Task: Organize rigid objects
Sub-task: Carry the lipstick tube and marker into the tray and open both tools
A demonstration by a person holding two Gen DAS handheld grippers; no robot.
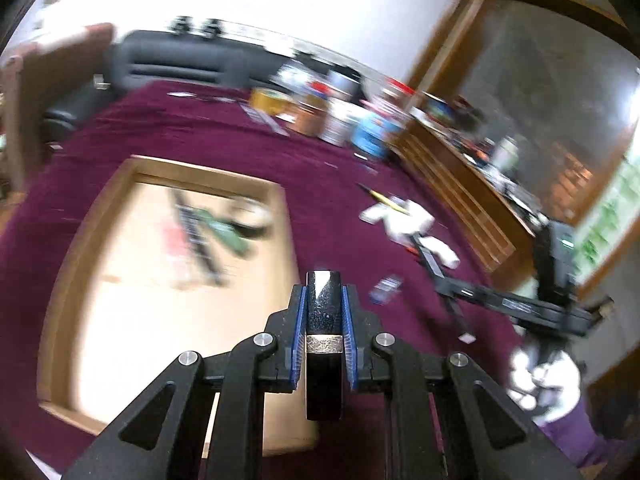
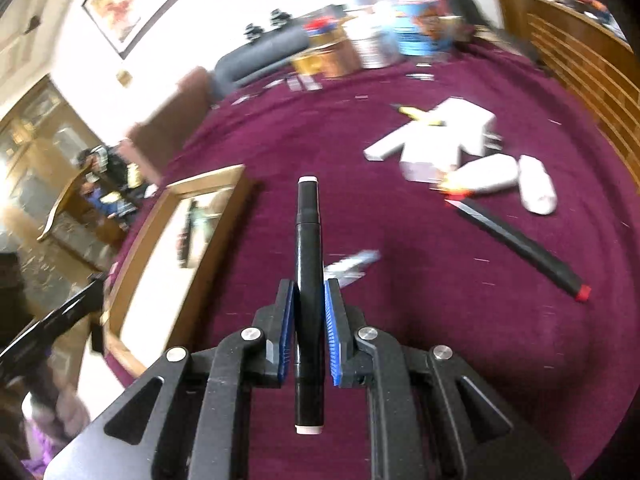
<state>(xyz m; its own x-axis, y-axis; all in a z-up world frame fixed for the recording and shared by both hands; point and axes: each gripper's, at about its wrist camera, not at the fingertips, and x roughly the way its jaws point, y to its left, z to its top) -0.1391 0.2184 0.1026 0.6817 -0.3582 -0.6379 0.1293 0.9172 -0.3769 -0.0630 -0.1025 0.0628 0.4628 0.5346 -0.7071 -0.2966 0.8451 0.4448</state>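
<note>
Left wrist view gives us our left gripper closed on a dark speckled case with a silver band, held at lower centre of frame over the near right corner of the tray. Only this view lets us see into the tray, where blurred dark and green things lie at its far end.

Right wrist view gives us our right gripper clamped on a black marker with white ends, pointing up the frame; the tray sits at centre left, seen edge-on.

On the maroon cloth, upper right, lie white boxes, a yellow pen across them, white bottles and a long red-tipped marker. A small blue item lies just past the fingers. Bare cloth fills the lower right.
</note>
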